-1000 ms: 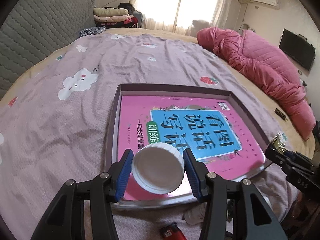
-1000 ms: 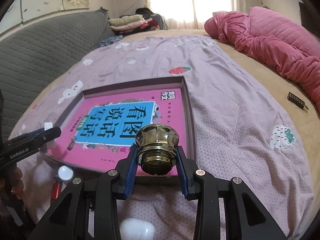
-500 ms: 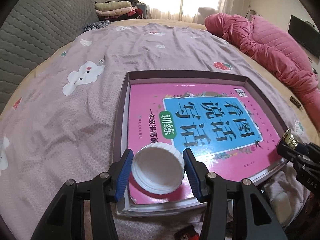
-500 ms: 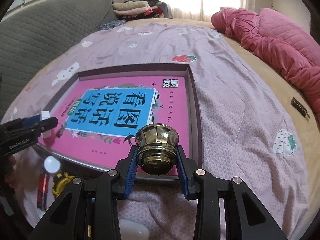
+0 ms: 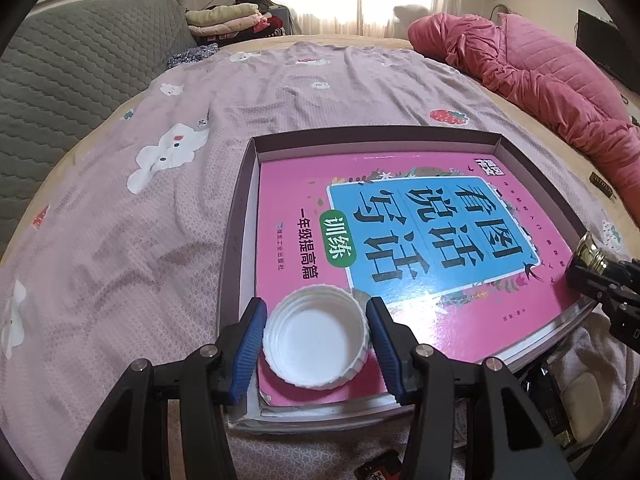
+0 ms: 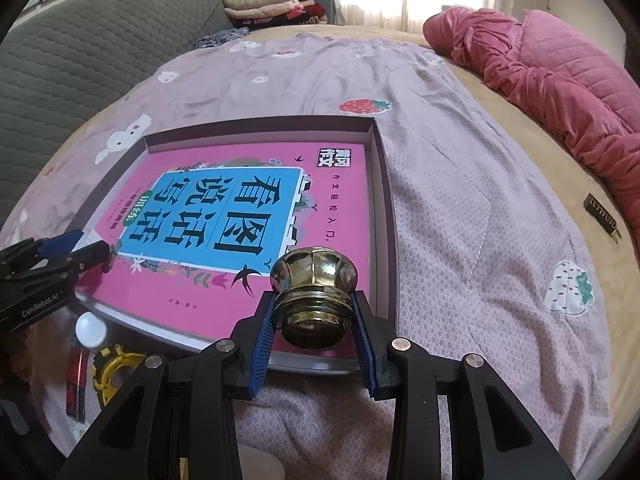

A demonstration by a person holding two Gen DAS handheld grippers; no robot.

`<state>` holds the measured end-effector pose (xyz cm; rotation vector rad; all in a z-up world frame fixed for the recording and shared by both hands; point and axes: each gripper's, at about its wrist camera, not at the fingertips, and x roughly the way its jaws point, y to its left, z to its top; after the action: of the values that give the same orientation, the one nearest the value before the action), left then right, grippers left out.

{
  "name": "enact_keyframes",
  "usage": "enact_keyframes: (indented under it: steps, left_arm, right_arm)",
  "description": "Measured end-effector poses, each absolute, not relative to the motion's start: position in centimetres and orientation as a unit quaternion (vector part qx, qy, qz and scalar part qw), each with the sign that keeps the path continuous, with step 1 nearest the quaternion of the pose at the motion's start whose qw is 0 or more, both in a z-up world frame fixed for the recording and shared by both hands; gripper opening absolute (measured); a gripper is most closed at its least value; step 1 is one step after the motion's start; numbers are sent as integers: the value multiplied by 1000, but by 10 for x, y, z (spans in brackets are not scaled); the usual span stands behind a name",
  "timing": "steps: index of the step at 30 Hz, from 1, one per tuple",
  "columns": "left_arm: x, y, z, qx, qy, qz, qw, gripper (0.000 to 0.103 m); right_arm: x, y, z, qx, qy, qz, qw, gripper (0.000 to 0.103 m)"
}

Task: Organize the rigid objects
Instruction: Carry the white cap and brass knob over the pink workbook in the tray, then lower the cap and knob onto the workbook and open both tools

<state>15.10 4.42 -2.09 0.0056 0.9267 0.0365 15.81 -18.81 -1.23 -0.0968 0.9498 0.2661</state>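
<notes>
My left gripper is shut on a white ribbed plastic cap, open side up, over the near left corner of a pink book. The book lies in a shallow purple-grey box on the bed. My right gripper is shut on a gold metal knob-shaped cap, over the near right corner of the same book in the box. The right gripper and the gold cap show at the right edge of the left wrist view. The left gripper shows at the left of the right wrist view.
A lilac printed sheet covers the bed. A pink quilt lies at the far right. A small dark bar lies on the tan blanket. Near the box's front: a white ball, a yellow ring object, a red lighter.
Both grippers have moved forward over the box with their caps still held. The book and box now look closer and larger in both views.
</notes>
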Motion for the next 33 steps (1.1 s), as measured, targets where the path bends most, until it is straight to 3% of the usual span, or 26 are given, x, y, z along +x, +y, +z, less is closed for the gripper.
enact_keyframes:
  steps: [25, 27, 29, 33]
  left_arm:
    - [150, 46, -20, -6, 445, 13, 895, 52]
    - [150, 46, -20, -6, 445, 12, 895, 52]
    - [150, 46, -20, -7, 445, 11, 895, 52]
    - [148, 46, -20, -4, 446, 11, 895, 52]
  right_arm:
    - [149, -187, -8, -52, 434, 139, 889, 44]
    - [148, -187, -7, -57, 430, 136, 891, 45]
    - [147, -187, -6, -66, 423, 128, 895, 52]
    - [147, -190, -6, -59, 420, 134, 896, 52]
